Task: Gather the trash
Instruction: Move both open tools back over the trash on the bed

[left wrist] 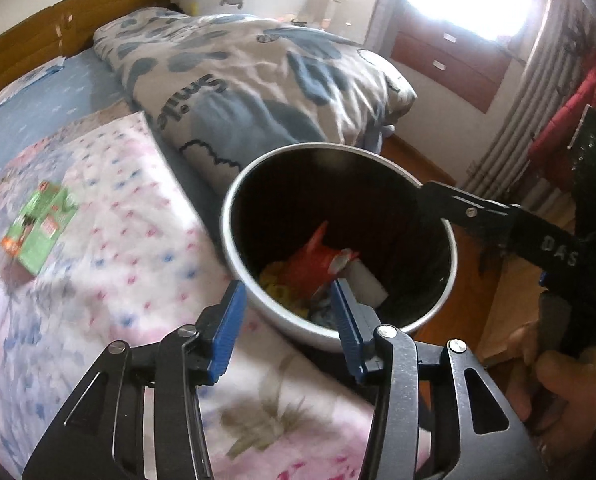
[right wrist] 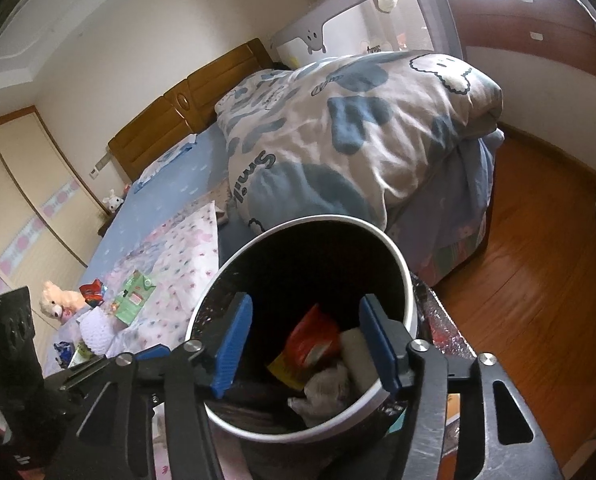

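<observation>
A round trash bin with a white rim and dark inside stands beside the bed; it also shows in the right wrist view. Inside lie an orange wrapper, yellow scraps, a white block and crumpled paper. My left gripper is open and empty, over the bin's near rim. My right gripper is open and empty above the bin's mouth; one of its fingers reaches over the bin's far rim in the left view. A green carton lies on the floral sheet to the left, also in the right wrist view. A red wrapper lies near it.
A folded blue-and-white duvet fills the bed behind the bin. A plush bear, a white knit item and small packets lie on the bed's left part. Wooden floor runs to the right. A wooden headboard stands behind.
</observation>
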`<state>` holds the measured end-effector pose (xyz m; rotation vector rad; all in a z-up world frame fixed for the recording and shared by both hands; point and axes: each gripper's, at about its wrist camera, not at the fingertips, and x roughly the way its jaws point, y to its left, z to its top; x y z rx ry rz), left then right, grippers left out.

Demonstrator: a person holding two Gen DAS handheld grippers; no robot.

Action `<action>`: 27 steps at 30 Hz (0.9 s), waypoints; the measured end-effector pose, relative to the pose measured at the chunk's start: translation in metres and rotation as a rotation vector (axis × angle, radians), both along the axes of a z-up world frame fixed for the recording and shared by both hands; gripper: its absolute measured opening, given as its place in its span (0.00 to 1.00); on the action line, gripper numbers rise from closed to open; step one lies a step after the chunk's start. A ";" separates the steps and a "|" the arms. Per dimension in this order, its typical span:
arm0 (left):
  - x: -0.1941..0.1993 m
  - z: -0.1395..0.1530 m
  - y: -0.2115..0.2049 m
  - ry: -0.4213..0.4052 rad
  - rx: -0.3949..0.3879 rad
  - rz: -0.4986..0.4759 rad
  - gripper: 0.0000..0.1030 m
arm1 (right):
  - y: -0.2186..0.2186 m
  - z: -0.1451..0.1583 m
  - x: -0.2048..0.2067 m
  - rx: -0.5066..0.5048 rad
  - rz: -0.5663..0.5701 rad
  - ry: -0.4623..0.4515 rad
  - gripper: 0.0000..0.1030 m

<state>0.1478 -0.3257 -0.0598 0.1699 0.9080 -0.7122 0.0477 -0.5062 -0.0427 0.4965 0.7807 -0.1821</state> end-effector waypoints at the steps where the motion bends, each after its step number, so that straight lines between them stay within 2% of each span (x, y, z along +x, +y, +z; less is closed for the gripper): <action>1: -0.001 -0.001 0.007 0.001 -0.003 0.015 0.45 | 0.003 0.001 -0.002 0.001 0.002 -0.003 0.66; 2: -0.003 -0.001 0.013 0.002 -0.006 0.027 0.46 | 0.005 0.001 -0.003 0.001 0.004 -0.004 0.71; 6: -0.009 -0.001 0.043 -0.001 -0.024 0.085 0.50 | 0.020 0.004 -0.005 -0.006 0.027 -0.010 0.77; 17: -0.020 -0.001 0.132 -0.015 -0.055 0.245 0.53 | 0.088 0.008 0.004 -0.014 0.148 -0.024 0.81; 27: -0.024 -0.003 0.186 -0.017 -0.081 0.353 0.54 | 0.146 0.001 0.020 -0.014 0.257 -0.003 0.84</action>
